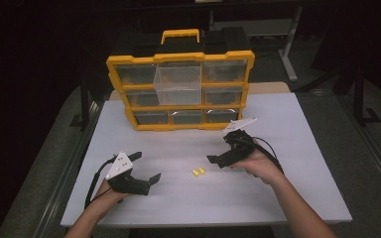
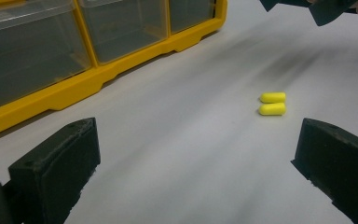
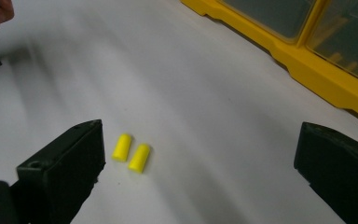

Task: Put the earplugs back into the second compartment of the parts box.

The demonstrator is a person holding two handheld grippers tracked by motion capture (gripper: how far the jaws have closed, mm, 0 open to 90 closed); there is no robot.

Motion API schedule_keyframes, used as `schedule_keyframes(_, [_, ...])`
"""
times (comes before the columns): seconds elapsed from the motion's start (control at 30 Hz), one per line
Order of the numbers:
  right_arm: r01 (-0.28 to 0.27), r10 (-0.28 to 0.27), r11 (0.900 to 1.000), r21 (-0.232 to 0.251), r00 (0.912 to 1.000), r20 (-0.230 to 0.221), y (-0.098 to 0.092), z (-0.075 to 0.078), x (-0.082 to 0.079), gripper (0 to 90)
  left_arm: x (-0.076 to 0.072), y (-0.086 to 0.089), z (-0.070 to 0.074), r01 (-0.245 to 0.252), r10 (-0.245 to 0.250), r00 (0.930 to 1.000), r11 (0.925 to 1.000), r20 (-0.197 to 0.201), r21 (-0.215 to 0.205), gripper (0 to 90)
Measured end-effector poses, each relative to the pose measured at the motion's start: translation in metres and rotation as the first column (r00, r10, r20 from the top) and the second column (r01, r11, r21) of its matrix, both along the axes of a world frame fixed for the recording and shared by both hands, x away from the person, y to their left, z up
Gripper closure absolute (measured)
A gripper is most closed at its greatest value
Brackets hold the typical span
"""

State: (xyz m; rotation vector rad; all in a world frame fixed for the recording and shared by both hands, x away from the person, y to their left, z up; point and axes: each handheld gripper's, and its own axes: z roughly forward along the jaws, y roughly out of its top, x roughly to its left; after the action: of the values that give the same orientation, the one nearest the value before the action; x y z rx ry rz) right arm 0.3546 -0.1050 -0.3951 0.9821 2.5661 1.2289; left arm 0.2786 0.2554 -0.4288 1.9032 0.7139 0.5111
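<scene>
Two small yellow foam earplugs [image 1: 198, 171] lie side by side on the white table top [image 1: 278, 188], between my two grippers. My left gripper [image 1: 146, 166] hovers to their left, open and holding nothing. My right gripper [image 1: 222, 148] hangs to their upper right, also open and holding nothing. In the left gripper view the earplugs [image 2: 272, 103] lie ahead and right of the wide-open left gripper [image 2: 198, 172]. In the right gripper view the earplugs [image 3: 130, 152] lie just inside the left jaw of the open right gripper [image 3: 196, 177].
A yellow drawer organizer [image 1: 178, 58] stands upright at the back of the table, its top middle clear drawer [image 1: 178, 84] pulled out. Its lower frame [image 2: 98, 77] [image 3: 317, 70] shows in both gripper views. The surroundings are dark.
</scene>
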Motion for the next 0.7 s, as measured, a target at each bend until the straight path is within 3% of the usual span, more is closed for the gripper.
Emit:
schedule_keyframes(0.47, [-0.009, 0.009, 1.000, -0.010, 0.9996, -0.027, 0.012, -0.001, 0.011, 17.2, 0.000, -0.003, 0.000, 0.015, -0.015, 0.9999, 0.9999, 0.001, -0.006, 0.0])
schedule_keyframes(0.7, [-0.036, 0.034, 0.999, -0.028, 0.9967, -0.074, 0.019, -0.005, 0.012, 25.9, 0.001, -0.004, 0.000, 0.016, -0.016, 0.9999, 0.9999, 0.006, -0.005, 0.0])
